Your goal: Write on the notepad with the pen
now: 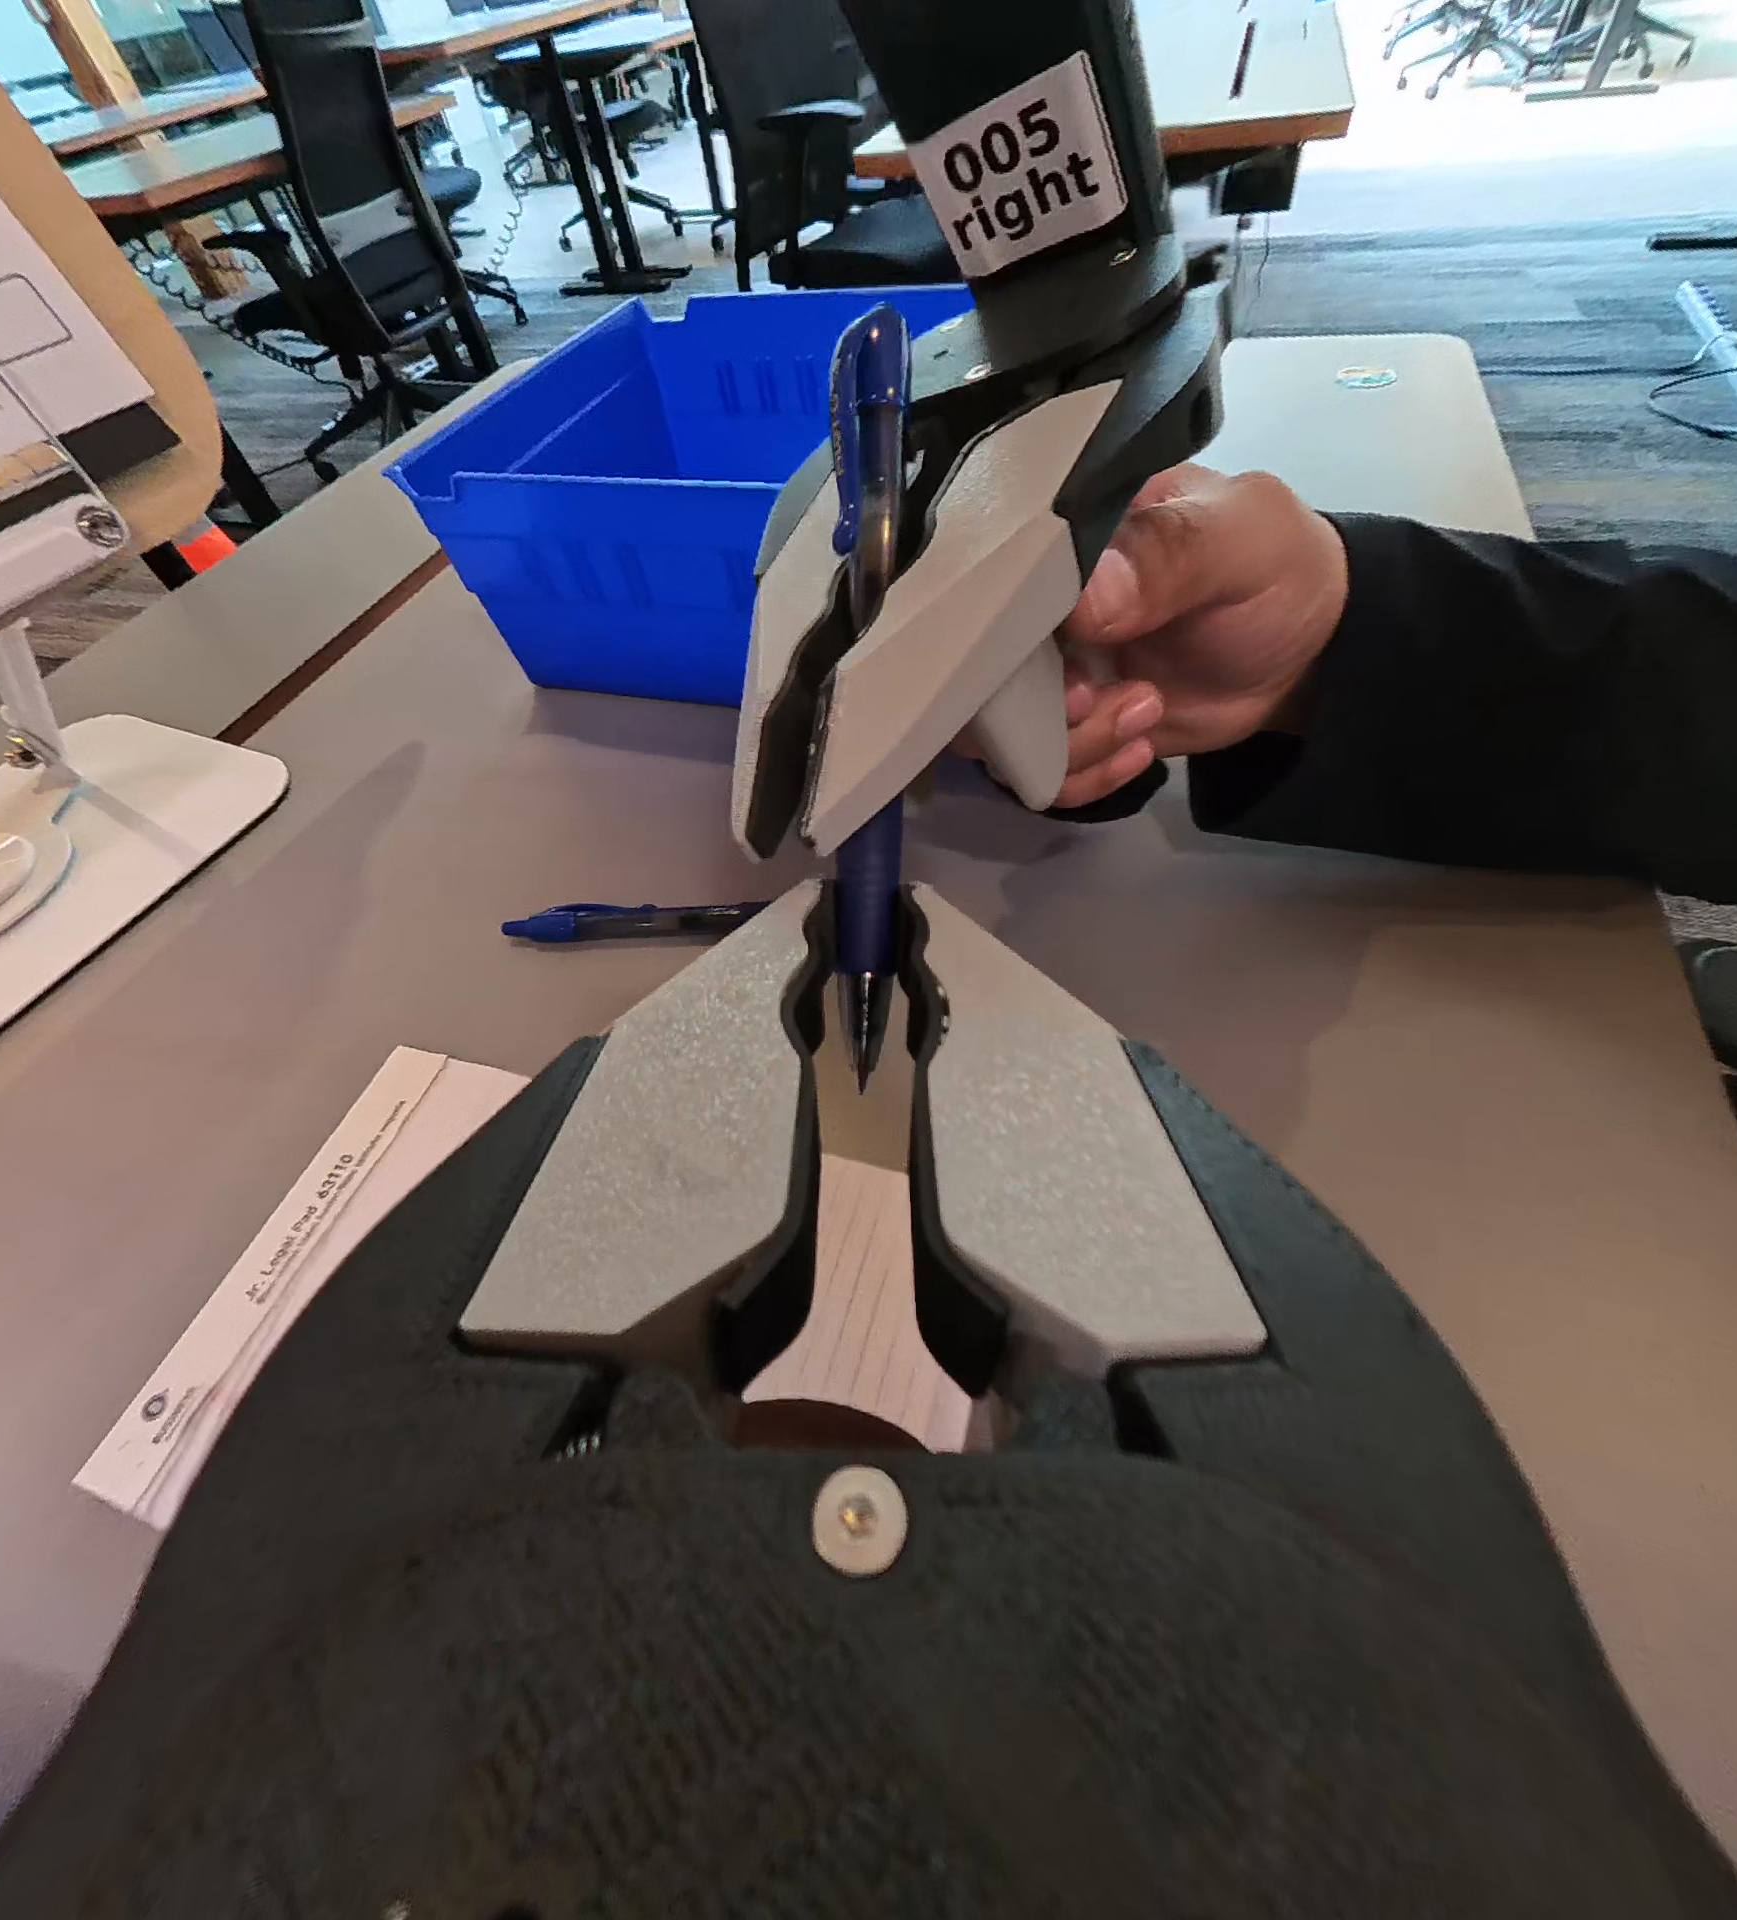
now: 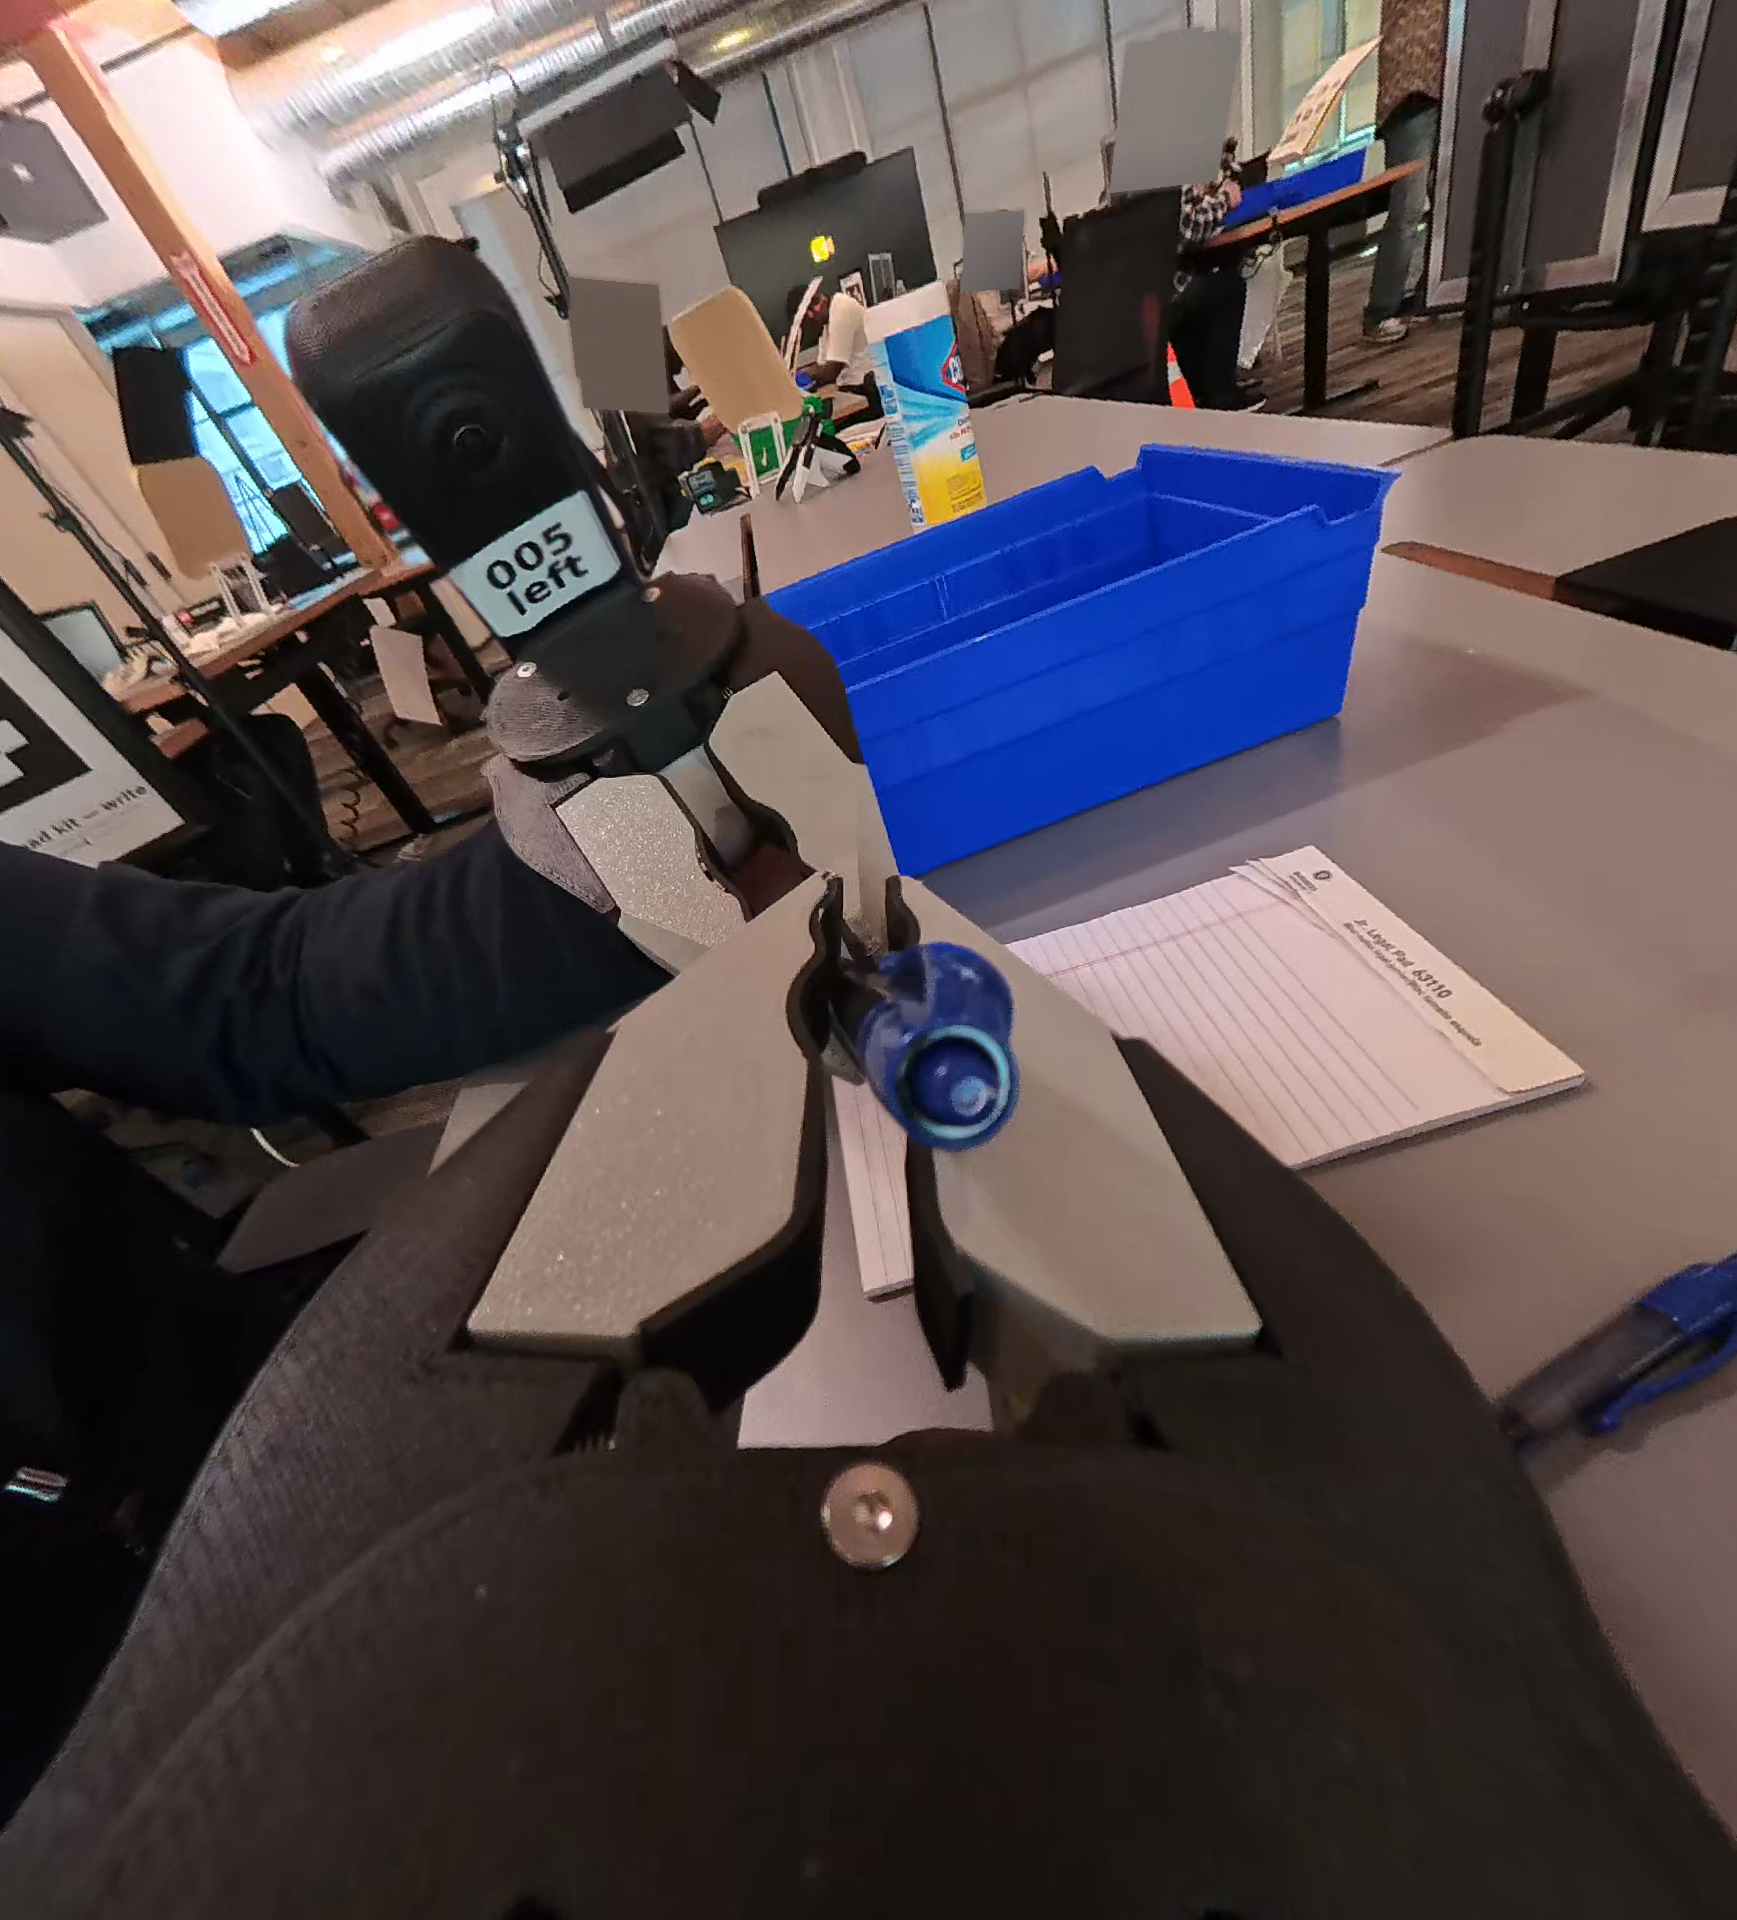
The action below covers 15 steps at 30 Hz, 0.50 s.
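The right gripper (image 1: 791, 821) pinches the blue plastic pen (image 1: 869, 904) upright, the left gripper's (image 1: 864, 914) jaws close around its grip, and next its tip must drop onto the white lined notepad (image 2: 1290, 997) on the counter.

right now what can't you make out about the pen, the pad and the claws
- Pen between both claws: its middle is covered by the right claw in the left wrist view; the right wrist view shows only its blurred back end.
- Left claw: its tips flank the pen, but contact is unclear.
- Notepad: mostly hidden by the left claw in the left wrist view.
- Second pen: its tip is hidden behind the right claw's body.
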Motion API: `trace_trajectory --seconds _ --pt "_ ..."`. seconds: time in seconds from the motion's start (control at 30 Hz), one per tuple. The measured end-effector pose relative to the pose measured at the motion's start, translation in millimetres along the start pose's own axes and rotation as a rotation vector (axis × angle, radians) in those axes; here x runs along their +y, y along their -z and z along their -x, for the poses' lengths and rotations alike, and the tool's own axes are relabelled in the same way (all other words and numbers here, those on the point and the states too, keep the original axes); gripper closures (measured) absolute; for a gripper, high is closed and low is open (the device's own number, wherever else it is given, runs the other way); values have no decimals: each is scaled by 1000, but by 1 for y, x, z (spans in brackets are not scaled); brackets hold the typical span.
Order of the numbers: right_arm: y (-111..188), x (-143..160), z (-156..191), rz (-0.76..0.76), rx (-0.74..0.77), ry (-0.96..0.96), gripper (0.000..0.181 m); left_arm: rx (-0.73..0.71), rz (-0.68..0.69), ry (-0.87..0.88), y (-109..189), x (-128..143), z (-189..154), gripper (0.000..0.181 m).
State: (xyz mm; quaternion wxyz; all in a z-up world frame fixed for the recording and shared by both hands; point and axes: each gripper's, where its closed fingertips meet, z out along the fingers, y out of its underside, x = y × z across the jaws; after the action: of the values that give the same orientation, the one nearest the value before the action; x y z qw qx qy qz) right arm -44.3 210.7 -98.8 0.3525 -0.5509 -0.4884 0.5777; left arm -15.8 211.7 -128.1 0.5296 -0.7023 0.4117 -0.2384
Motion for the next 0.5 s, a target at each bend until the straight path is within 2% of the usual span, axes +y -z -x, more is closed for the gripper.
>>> trace_trajectory --seconds 0.07,0.17,0.4,0.5 --pt "1 1 4 3 -20 9 177 16 -6 -2 0 -1 -3 173" --pt "-7 10 7 50 -37 8 164 26 17 -32 0 1 -7 173" --pt "-8 11 7 61 -19 39 167 37 7 -35 1 -1 -9 173" --pt "-7 10 7 50 -39 10 162 34 -25 -77 4 -6 -10 173"
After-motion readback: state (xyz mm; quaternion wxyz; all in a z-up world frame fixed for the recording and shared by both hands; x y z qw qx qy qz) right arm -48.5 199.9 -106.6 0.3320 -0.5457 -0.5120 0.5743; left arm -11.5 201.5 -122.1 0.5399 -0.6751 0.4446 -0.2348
